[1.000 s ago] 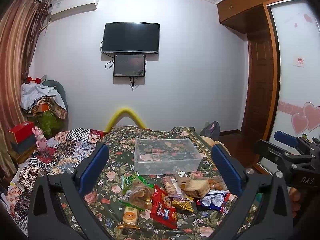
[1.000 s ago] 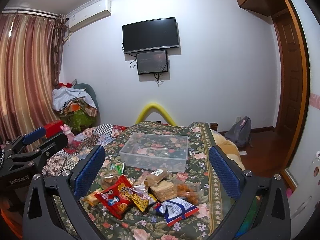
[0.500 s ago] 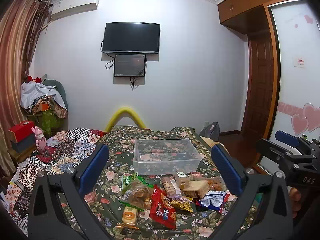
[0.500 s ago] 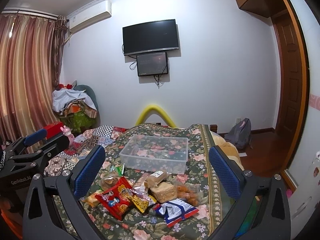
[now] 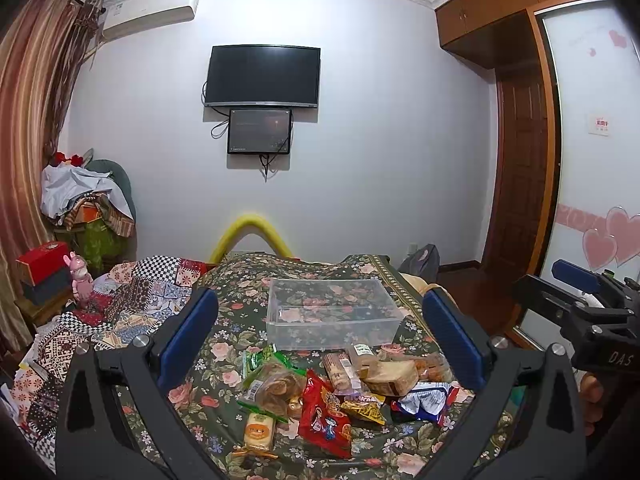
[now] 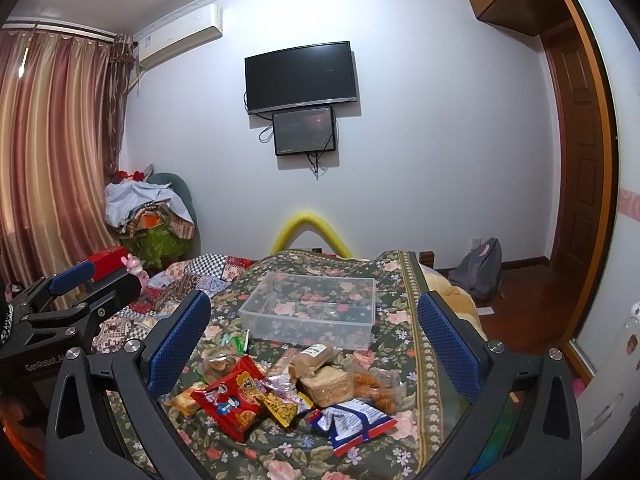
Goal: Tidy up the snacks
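A pile of snack packets lies on the floral bedspread: a red bag (image 5: 325, 416) (image 6: 230, 402), a yellow packet (image 6: 280, 406), a blue-white bag (image 5: 424, 398) (image 6: 354, 420), a sandwich-like pack (image 5: 390, 372) (image 6: 326, 384) and a green-wrapped bag (image 5: 260, 360). An empty clear plastic box (image 5: 332, 314) (image 6: 312, 310) stands just behind them. My left gripper (image 5: 320, 336) is open and empty above the pile. My right gripper (image 6: 314, 340) is open and empty above it too. Each gripper shows at the edge of the other's view.
A patchwork quilt (image 5: 120, 308) lies left of the bedspread. A yellow foam arch (image 5: 252, 232) stands at the bed's far end. A chair piled with clothes (image 5: 88, 208) and a red box (image 5: 40, 256) are at left. A backpack (image 6: 480, 268) sits on the floor at right.
Both views have shifted slightly, with the pile and box sitting a little higher in frame. Both grippers stay open and empty.
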Available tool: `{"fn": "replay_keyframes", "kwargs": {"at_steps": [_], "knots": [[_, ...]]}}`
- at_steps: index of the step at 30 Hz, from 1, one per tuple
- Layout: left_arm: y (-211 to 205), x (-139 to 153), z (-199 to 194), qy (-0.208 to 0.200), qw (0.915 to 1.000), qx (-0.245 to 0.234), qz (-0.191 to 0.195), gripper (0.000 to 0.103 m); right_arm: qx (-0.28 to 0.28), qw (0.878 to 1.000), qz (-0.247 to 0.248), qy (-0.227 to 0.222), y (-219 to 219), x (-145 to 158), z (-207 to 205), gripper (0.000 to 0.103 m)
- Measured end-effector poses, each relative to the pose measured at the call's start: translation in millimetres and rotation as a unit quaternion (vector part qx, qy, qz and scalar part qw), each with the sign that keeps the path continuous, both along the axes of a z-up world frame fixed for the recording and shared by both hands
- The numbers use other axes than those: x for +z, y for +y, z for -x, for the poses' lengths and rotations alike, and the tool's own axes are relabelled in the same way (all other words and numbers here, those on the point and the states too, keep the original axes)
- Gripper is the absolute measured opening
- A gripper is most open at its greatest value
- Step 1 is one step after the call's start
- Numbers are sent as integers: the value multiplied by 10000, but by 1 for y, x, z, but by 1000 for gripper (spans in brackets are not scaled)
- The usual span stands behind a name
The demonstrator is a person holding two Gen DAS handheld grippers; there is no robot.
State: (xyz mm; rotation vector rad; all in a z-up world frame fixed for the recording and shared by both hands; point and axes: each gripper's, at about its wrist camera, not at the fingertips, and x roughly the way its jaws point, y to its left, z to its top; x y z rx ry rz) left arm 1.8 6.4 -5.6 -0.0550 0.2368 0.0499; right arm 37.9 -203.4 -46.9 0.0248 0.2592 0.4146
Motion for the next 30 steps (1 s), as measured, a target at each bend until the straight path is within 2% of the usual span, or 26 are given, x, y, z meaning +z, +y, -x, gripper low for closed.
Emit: {"fn": "replay_keyframes", "kwargs": {"at_steps": [19, 24, 27, 30], "knots": [[-3, -1, 0, 2, 10000, -19, -18, 103, -10, 10000, -11, -12, 0, 1, 1, 103], [0, -6, -5, 76, 10000, -49, -1, 103, 44, 9999, -33, 113, 1, -3, -4, 103], [4, -13, -10, 182, 9998, -33, -26, 96, 60, 9996, -48, 264, -2, -10, -10, 103], [9, -22, -19, 421, 9991, -18, -66, 84, 28, 9988, 2, 486, -5, -21, -19, 95]]}}
